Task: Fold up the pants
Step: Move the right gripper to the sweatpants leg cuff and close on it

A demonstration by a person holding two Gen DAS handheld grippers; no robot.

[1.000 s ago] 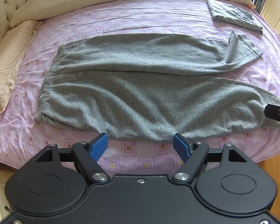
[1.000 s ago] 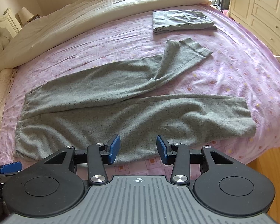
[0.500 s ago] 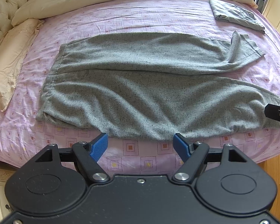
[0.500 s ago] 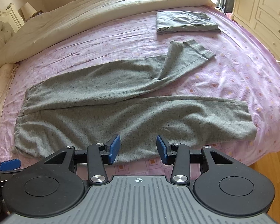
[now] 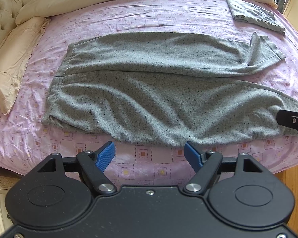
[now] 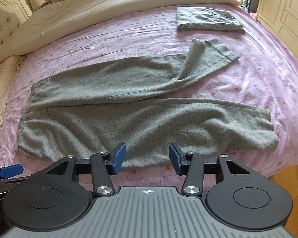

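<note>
Pants lie spread flat on the bed, right in front of both our grippers. They are gray and fuzzy. The waist end is off to the left of our left gripper, and the two legs run away to the right. The far leg has its end flipped over, out past our right gripper.

We hold the left gripper over the pink sheet, just short of the near edge of the pants. Its blue pads stand wide apart and nothing is between them.

We hold the right gripper over the near edge of the pants. Its jaws are opening, and they pinch nothing.

Beyond the pants, far ahead and to the right, sits a folded gray cloth. A cream pillow lies far to the left.
</note>
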